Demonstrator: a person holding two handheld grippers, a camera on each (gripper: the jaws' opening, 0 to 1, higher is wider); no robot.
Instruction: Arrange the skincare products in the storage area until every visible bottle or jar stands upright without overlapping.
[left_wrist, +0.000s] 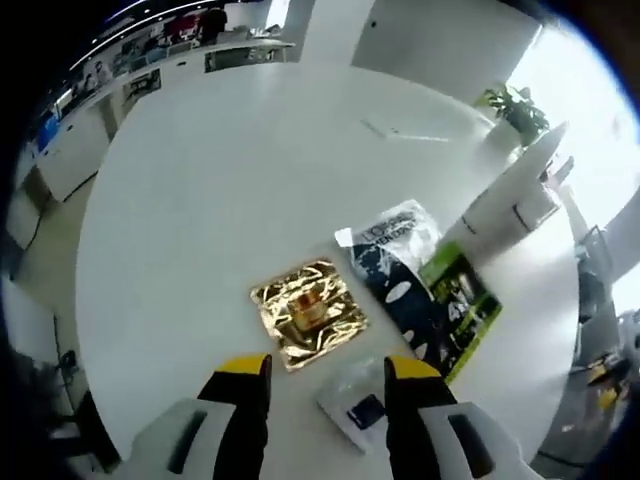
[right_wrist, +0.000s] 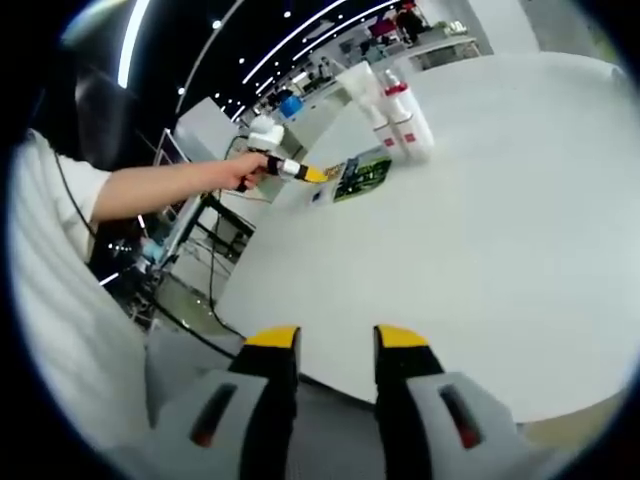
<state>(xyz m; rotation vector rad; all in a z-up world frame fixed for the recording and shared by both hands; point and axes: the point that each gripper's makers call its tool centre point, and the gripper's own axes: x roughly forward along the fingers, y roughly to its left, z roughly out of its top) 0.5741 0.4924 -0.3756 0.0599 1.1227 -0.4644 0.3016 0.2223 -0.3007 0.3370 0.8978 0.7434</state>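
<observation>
Both sets of jaws are held apart, gripping nothing. A gold foil packet (left_wrist: 308, 312) is seen just ahead of the left gripper (left_wrist: 327, 372); white bottles (right_wrist: 398, 118) stand far beyond the right gripper (right_wrist: 336, 342) on the surface (right_wrist: 480, 230).

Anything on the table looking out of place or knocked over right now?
Yes. The gold packet, the dark pouch, the green-and-black box and a small clear sachet all lie flat on the white table rather than standing. In the right gripper view, the white bottles stand upright. No spill shows.
</observation>
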